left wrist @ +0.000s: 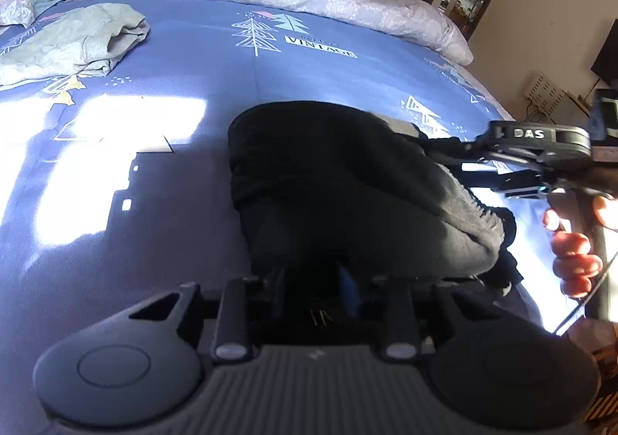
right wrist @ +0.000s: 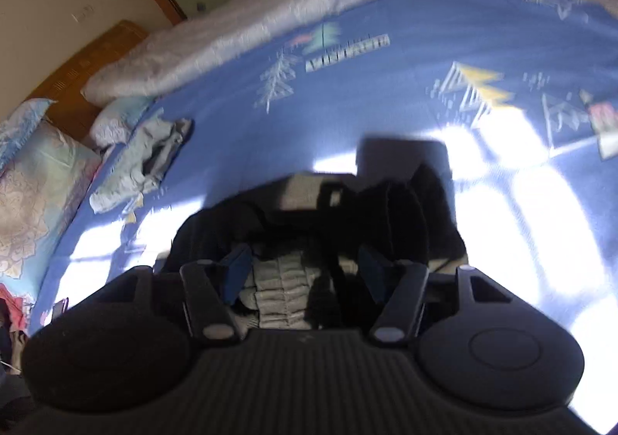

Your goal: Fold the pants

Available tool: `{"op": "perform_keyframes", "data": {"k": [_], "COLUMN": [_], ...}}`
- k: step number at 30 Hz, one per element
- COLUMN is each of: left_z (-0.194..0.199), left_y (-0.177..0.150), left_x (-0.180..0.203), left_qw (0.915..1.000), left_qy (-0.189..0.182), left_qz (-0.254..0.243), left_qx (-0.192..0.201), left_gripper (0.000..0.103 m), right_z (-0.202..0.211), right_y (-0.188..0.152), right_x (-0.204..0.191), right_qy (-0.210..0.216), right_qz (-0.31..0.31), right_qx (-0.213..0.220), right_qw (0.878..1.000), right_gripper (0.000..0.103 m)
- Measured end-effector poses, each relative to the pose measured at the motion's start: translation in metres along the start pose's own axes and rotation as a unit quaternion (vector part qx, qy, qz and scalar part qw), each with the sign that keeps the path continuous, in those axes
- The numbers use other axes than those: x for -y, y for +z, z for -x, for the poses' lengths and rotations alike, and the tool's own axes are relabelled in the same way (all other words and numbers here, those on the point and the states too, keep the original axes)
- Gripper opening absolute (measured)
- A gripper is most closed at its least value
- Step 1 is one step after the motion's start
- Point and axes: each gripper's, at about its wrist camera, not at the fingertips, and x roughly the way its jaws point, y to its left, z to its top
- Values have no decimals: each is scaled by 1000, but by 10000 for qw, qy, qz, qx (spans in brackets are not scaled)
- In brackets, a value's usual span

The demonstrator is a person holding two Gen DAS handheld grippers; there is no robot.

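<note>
On the bed (left wrist: 347, 72), left tongs (left wrist: 320, 280) clamp the bunched black pants (left wrist: 328, 180), right tongs (right wrist: 305, 273) gape over the waistband (right wrist: 286, 280) — mid-fold, next flatten it.

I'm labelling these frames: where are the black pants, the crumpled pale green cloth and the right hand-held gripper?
Black pants (left wrist: 328, 180), left wrist view, middle of the bundle.
Crumpled pale green cloth (left wrist: 73, 45), left wrist view, its centre.
Right hand-held gripper (right wrist: 301, 273), right wrist view, between fingertips.

Pants (left wrist: 347, 180) matt black cloth; bedsheet (left wrist: 185, 60) smooth printed cloth.
</note>
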Motion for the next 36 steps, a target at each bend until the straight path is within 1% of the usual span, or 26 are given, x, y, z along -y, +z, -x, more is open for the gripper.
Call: {"op": "perform_keyframes", "data": {"k": [1, 2, 4, 6, 7, 8, 10, 11, 13, 14, 15, 16, 17, 18, 19, 20, 22, 23, 24, 25, 26, 28, 30, 32, 34, 36], "left_z": [2, 5, 11, 20, 25, 29, 36, 35, 30, 28, 27, 28, 30, 32, 34, 35, 38, 38, 38, 36, 34, 27, 20, 12, 1, -6], "left_y": [-1, -3, -5, -7, -8, -10, -15, -17, -21, -22, -21, -20, -18, -16, -15, -13, -9, -8, -7, -6, -5, -4, -4, -4, -6, -8], "left_x": [-1, -1, -4, -6, -6, -6, -7, -7, -6, -5, -4, -2, -2, -3, -4, -5, -9, -11, -12, -11, -10, -4, 3, 7, 6, 5], "left_qw": [10000, 9999, 9998, 9994, 9992, 9988, 9982, 9982, 9983, 9985, 9987, 9989, 9990, 9990, 9989, 9989, 9988, 9986, 9983, 9980, 9979, 9984, 9989, 9987, 9974, 9967], "left_qy": [-39, -71, -153, -286, -337, -396, -527, -536, -499, -448, -406, -373, -361, -388, -421, -448, -490, -522, -560, -600, -618, -544, -434, -405, -486, -503], "left_qz": [-29, -88, -149, -191, -229, -273, -298, -273, -236, -235, -226, -219, -201, -166, -126, -82, 26, 95, 164, 215, 214, 100, -51, -108, -16, 77], "left_qx": [10, 23, -13, -29, -15, -4, -49, -89, -175, -201, -199, -181, -168, -157, -141, -120, -51, -24, -4, -9, -35, -82, -165, -289, -533, -631], "left_gripper": [21, 20, 20, 19, 14, 12, 11, 11, 10, 10, 10, 11, 12, 12, 15, 15, 19, 19, 19, 18, 18, 18, 17, 16, 11, 10], "right_z": [-9, -9, 11, 56, 77, 95, 113, 112, 94, 80, 74, 70, 73, 74, 76, 76, 73, 69, 65, 62, 61, 63, 64, 56, 37, 12], "right_y": [-2, -9, -19, -33, -42, -49, -64, -69, -69, -67, -66, -65, -67, -64, -63, -60, -55, -53, -52, -50, -47, -35, -18, 1, 13, 18], "right_x": [8, 11, 11, 12, 16, 21, 38, 46, 60, 65, 70, 72, 72, 72, 69, 66, 55, 51, 47, 45, 43, 39, 41, 46, 52, 64], "right_qy": [45, 130, 341, 690, 757, 745, 589, 390, -61, -211, -171, -76, 67, 233, 365, 398, 203, 98, 40, -28, -89, -148, -177, -251, -539, -878], "right_qz": [-214, -290, -178, -147, -144, -185, -417, -552, -749, -917, -1045, -1172, -1311, -1416, -1456, -1415, -1070, -879, -712, -593, -511, -375, -379, -414, -326, -401], "right_qx": [-217, -269, 68, 688, 1041, 1317, 1540, 1507, 1174, 1008, 978, 1007, 1105, 1184, 1211, 1239, 1184, 1045, 902, 801, 819, 1062, 1319, 1418, 1286, 891], "right_qw": [9995, 9991, 9992, 9951, 9916, 9883, 9854, 9863, 9902, 9905, 9896, 9880, 9852, 9825, 9812, 9814, 9870, 9906, 9934, 9950, 9953, 9935, 9904, 9887, 9897, 9913], "right_gripper": [36, 17, 10, 6, 6, 6, 6, 6, 8, 9, 13, 14, 18, 37, 49, 62, 61, 49, 19, 14, 13, 10, 10, 10, 10, 10]}}
